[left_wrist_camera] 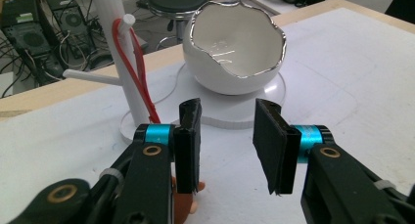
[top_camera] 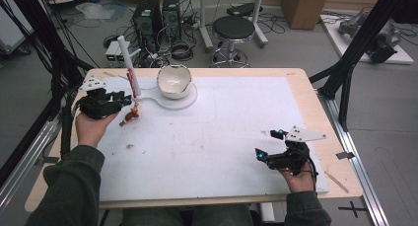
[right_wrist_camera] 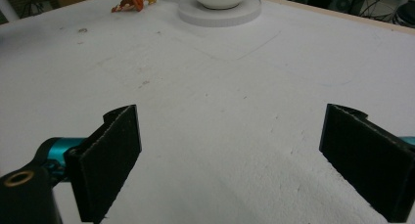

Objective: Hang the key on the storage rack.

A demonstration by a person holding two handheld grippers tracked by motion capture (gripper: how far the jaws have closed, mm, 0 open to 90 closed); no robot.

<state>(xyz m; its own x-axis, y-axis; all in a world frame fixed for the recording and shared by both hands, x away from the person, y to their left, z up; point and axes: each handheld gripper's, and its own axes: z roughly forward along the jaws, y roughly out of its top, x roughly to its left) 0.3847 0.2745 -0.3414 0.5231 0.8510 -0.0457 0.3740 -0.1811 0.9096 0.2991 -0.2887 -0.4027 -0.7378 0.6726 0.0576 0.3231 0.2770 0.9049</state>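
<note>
The left gripper point(top_camera: 118, 98) sits at the far left of the table point(top_camera: 305, 85), its jaws partly open with nothing between them, just beside a white stand point(top_camera: 129, 63) that carries a red cord point(left_wrist_camera: 139, 72) looped over a short peg. The cord runs down the pole to a small orange charm point(top_camera: 130, 117) lying on the white mat point(top_camera: 222, 132) by the stand's foot; in the left gripper view a bit of that charm peeks out under the gripper's left jaw. Beside the pole, on the same flat base point(left_wrist_camera: 274, 89), stands a white bowl point(top_camera: 174, 80) shaped like a cracked eggshell with a silver rim. The right gripper point(top_camera: 268, 146) rests well apart at the near right, jaws spread wide and empty over bare mat. To my eye the work is getting the charm and its cord off, or onto, that peg. Done well, it means lowering the left jaws over the charm or the cord just above it, closing square on it rather than on the pole, then lifting along the peg's line so the loop slides free without tipping the stand. The right gripper could steady the base. I can read no brand, label or writing on anything here.
</note>
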